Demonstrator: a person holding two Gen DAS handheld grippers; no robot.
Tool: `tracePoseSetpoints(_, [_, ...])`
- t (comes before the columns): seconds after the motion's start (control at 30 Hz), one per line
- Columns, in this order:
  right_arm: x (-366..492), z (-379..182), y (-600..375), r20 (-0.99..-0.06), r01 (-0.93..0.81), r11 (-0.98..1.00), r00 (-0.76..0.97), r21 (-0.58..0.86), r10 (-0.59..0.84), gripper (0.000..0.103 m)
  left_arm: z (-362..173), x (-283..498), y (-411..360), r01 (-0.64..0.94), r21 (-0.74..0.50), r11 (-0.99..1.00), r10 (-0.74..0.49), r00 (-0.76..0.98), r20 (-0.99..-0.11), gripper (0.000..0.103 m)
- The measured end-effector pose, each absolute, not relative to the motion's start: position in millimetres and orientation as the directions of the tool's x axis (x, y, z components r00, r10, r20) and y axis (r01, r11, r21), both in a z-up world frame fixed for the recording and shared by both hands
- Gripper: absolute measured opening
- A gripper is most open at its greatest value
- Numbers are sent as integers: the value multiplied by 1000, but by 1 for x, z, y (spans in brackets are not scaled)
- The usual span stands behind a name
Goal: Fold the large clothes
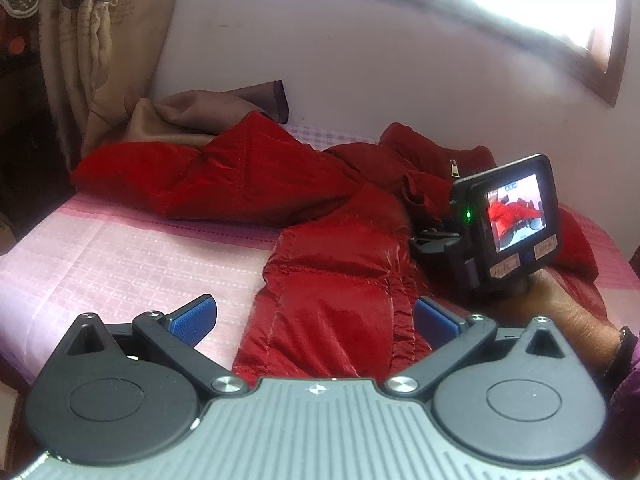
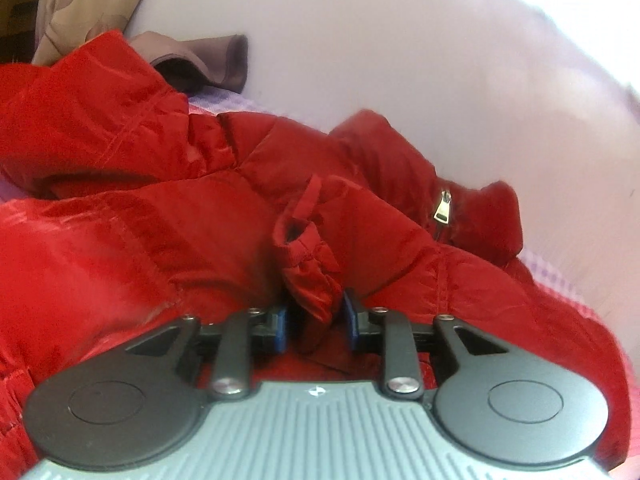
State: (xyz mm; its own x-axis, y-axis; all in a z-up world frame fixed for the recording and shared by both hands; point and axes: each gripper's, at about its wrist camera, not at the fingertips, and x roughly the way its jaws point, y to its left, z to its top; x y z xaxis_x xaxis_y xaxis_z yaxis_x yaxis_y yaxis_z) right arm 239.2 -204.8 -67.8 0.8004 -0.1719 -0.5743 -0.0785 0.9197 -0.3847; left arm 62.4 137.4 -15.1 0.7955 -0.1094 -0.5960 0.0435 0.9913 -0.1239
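Only right tongs (image 2: 316,320) view shows jacket's (image 2: 160,220) cuff (image 2: 312,276) between them.

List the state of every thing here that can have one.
Red quilted puffer jacket: unfolded, rumpled on the bed.
Elastic red sleeve cuff: between the right jaws.
Metal zipper pull: hanging down.
Left gripper: open, empty.
Right gripper: partly open around the cuff.

Black grippers w/ blue fingers (image 1: 195,317), grey ribbed bodies.
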Motion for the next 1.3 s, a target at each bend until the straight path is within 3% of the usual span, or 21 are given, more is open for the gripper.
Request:
tracePoseSetpoints(0.17, [238, -70, -198, -560, -78, 897, 803, -434, -202, 30, -9, 69, 157, -7, -137, 991, -76, 806, -588, 103])
tracePoseSetpoints(0.23, [238, -65, -199, -566, -74, 898, 798, -435, -208, 40, -7, 76, 170, -40, -130, 991, -45, 806, -590, 103])
tracePoseSetpoints(0.3, [232, -54, -203, -564, -57, 918, 804, -392, -191, 68, -6, 85, 185, -61, -109, 992, -15, 806, -591, 103])
tracePoseSetpoints(0.37, [216, -33, -212, -534, -51, 957, 838, -284, -113, 75, -7, 97, 205, -77, -87, 993, 10, 801, -598, 103])
tracePoseSetpoints(0.47, [183, -3, -221, -471, -79, 984, 882, -158, -4, 77, -9, 115, 242, -124, -87, 988, 54, 824, -565, 103])
tracePoseSetpoints(0.57, [151, 15, -229, -444, -141, 988, 891, -66, 98, 84, -13, 150, 282, -162, -121, 979, 61, 808, -587, 103])
tracePoseSetpoints(0.67, [123, 20, -237, -448, -187, 982, 880, -16, 160, 84, -21, 187, 324, -192, -204, 960, 27, 788, -615, 102])
tracePoseSetpoints(0.8, [94, 18, -247, -473, -195, 981, 864, -3, 170, 85, -38, 232, 376, -220, -397, 891, -103, 754, -648, 101])
tracePoseSetpoints(1.0, [64, 16, -271, -493, -156, 987, 856, 45, 158, 85, -63, 273, 408, -286, -478, 830, -160, 699, -696, 92])
tracePoseSetpoints(1.13, [52, 15, -281, -508, -129, 987, 846, 92, 158, 85, -66, 283, 413, -298, -497, 815, -147, 724, -674, 89])
tracePoseSetpoints(1.17, [49, 15, -283, -509, -125, 987, 846, 102, 160, 85, -66, 284, 412, -297, -492, 818, -142, 725, -674, 80])
tracePoseSetpoints(1.23, [46, 15, -285, -512, -117, 986, 843, 120, 163, 85, -69, 290, 409, -311, -456, 834, -106, 720, -685, 47])
tracePoseSetpoints(1.27, [45, 16, -287, -511, -116, 986, 844, 124, 163, 85, -69, 292, 407, -320, -434, 842, -86, 715, -694, 17])
tracePoseSetpoints(1.3, [43, 16, -287, -509, -118, 985, 845, 124, 165, 85, -69, 294, 407, -327, -422, 845, -74, 712, -699, 13])
